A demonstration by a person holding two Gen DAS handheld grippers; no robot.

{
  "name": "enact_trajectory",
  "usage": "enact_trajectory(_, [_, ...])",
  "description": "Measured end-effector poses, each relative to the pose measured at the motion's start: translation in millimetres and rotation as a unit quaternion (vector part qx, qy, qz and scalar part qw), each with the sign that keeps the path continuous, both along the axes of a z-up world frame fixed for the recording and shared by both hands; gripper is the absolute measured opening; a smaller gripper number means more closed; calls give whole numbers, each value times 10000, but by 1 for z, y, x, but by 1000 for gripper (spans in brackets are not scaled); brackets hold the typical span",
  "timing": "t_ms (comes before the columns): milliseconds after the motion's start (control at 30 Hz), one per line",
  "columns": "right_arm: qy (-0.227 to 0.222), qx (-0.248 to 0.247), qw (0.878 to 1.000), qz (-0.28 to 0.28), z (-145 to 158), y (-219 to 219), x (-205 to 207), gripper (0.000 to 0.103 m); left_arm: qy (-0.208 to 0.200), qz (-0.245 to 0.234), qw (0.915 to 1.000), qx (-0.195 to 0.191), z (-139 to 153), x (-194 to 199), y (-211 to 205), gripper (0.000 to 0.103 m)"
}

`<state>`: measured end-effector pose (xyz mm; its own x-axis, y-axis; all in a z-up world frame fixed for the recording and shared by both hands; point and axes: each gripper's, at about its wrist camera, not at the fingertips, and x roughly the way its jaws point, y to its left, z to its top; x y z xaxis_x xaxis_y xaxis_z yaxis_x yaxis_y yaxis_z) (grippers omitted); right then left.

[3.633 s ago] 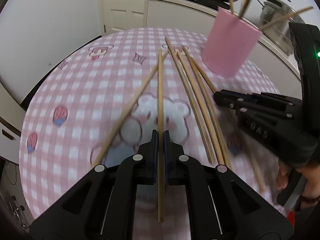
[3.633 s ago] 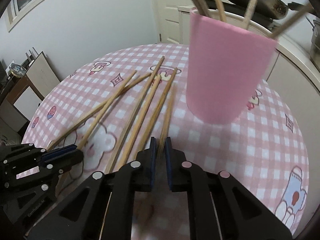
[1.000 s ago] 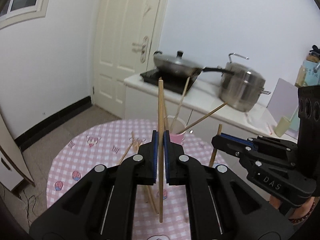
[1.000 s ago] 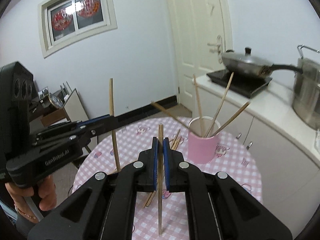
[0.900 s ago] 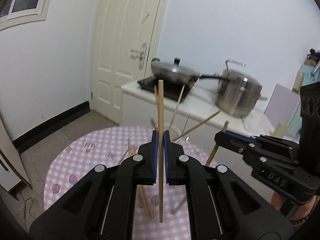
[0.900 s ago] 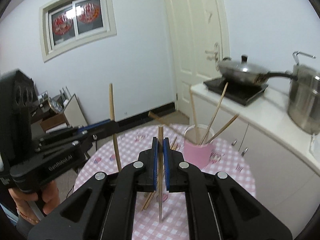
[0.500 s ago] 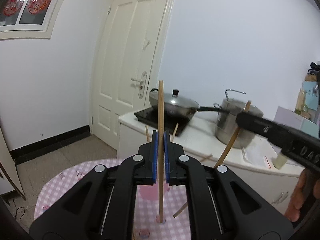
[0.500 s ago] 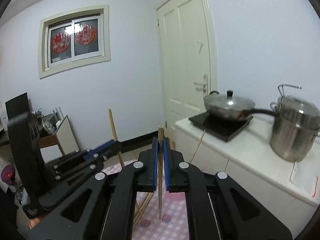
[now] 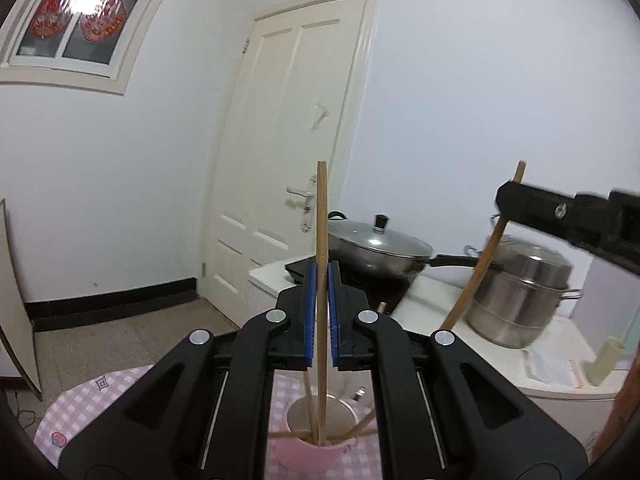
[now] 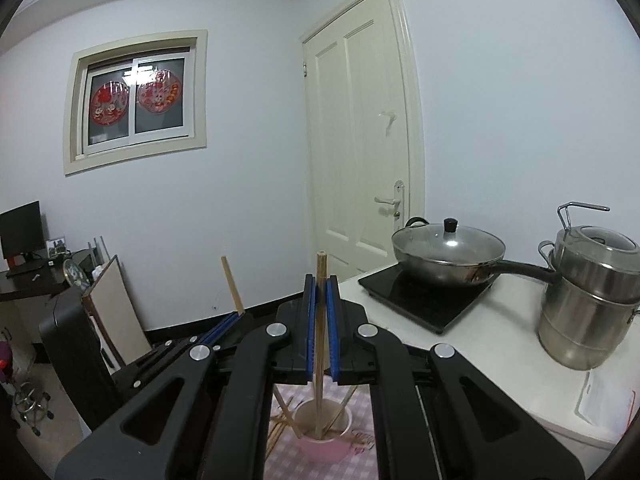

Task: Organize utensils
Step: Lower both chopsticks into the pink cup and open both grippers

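Left wrist: chopstick [image 9: 322, 280] upright between claw [image 9: 321, 276] pads.

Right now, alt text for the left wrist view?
The left gripper is shut on a wooden chopstick, held upright with its lower end inside the pink cup on the checked table. At right, the right gripper grips another chopstick; behind are a lidded wok and steel pot.

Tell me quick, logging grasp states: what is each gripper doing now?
Left gripper: closed on a chopstick above the pink cup.
Right gripper: closed on another chopstick.
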<state>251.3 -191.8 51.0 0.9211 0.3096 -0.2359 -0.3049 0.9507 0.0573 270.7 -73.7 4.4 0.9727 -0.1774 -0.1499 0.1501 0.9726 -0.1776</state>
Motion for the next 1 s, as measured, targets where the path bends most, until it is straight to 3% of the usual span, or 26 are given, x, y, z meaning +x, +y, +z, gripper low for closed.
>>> enact_trajectory(467, [483,225,9986,-37,-46,-22,35,4,373,-36,9990,258,-44,28,-13,6])
enact_trajectory(1000, [1075,335,9936,-51,-81,-26,46,4,768,-172,9953,569,-68,30,-16,6])
